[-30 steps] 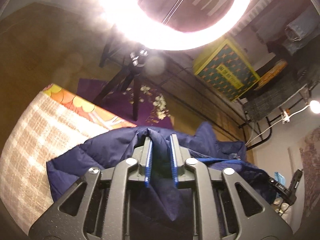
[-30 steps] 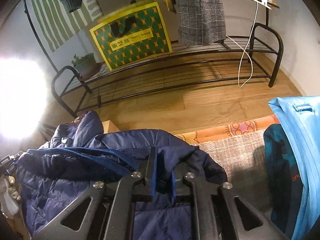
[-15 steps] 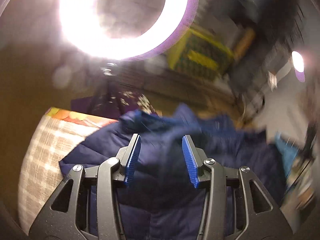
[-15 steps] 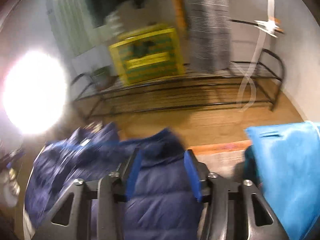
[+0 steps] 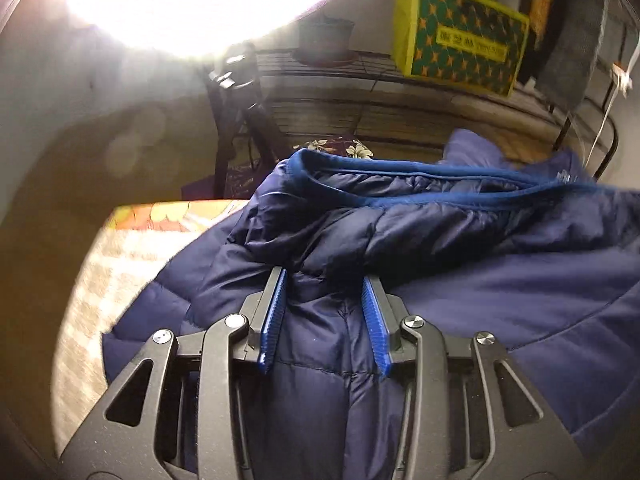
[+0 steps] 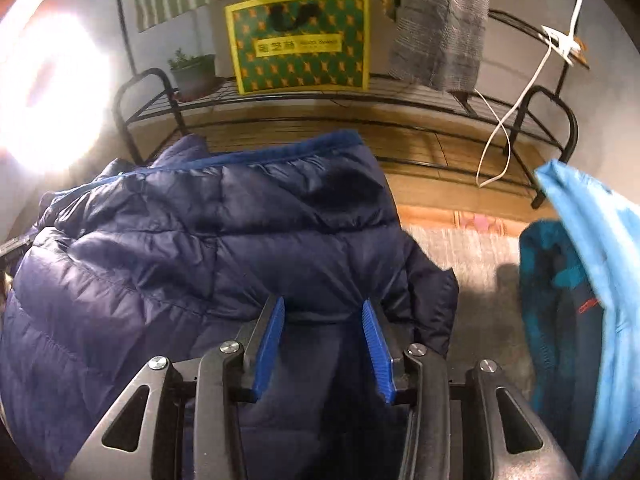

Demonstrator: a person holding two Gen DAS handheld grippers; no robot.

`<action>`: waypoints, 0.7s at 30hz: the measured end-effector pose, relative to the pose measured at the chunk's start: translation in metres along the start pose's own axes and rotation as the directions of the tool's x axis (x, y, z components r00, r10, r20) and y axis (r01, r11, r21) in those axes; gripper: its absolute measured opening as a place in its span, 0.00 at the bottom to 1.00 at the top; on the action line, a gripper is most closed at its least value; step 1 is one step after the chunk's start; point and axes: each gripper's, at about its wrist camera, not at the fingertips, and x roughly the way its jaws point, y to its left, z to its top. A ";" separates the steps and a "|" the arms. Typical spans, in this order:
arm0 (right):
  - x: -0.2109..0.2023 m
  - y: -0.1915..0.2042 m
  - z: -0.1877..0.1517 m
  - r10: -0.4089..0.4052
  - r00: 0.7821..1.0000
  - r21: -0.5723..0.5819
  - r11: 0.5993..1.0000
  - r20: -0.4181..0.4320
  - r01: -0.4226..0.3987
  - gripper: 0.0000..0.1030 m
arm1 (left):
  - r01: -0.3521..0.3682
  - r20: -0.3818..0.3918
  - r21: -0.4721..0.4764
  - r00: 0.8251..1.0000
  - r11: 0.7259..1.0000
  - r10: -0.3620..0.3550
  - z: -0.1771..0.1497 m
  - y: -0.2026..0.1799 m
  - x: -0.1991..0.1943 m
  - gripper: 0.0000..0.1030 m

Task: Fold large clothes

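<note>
A navy quilted puffer jacket (image 5: 440, 240) lies bunched on a beige woven cover (image 5: 100, 280), its blue-trimmed edge doubled over at the far side. My left gripper (image 5: 324, 278) hangs just over the jacket's near part. Its jaws are closing, with quilted fabric lying between the blue pads, which do not press on it. In the right wrist view the same jacket (image 6: 200, 240) fills the left and middle. My right gripper (image 6: 323, 303) sits low over its right edge, jaws closing too, with cloth between the pads but not pinched.
A light blue garment (image 6: 600, 260) lies at the right on the beige cover (image 6: 472, 256). Behind stands a black wire rack (image 6: 360, 100) with a yellow-green bag (image 6: 300, 40), a potted plant (image 6: 194, 72) and a dangling white cable (image 6: 512, 112). A ring light (image 5: 180, 0) glares at the left.
Both grippers were shut on folds of the jacket a second ago; they have let go and spread their jaws. The jacket has dropped onto the cover, and both views have tilted lower.
</note>
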 end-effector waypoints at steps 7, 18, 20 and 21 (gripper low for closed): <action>-0.031 0.000 -0.006 -0.020 1.000 -0.016 1.000 0.018 0.020 0.41 | 0.020 0.046 -0.009 0.999 1.000 -0.020 0.004 -0.002 -0.044 0.38; -0.142 -0.052 -0.100 0.150 0.987 0.245 0.956 0.056 -0.160 0.69 | 0.200 0.103 0.216 0.969 0.956 -0.226 -0.020 -0.123 -0.131 0.38; -0.150 -0.061 -0.120 0.156 0.987 0.285 0.945 0.046 -0.162 0.70 | 0.179 0.120 0.244 0.970 0.953 -0.213 -0.017 -0.145 -0.129 0.38; -0.151 -0.064 -0.127 0.157 0.987 0.306 0.938 0.040 -0.162 0.70 | 0.175 0.118 0.244 0.971 0.954 -0.208 -0.014 -0.154 -0.124 0.38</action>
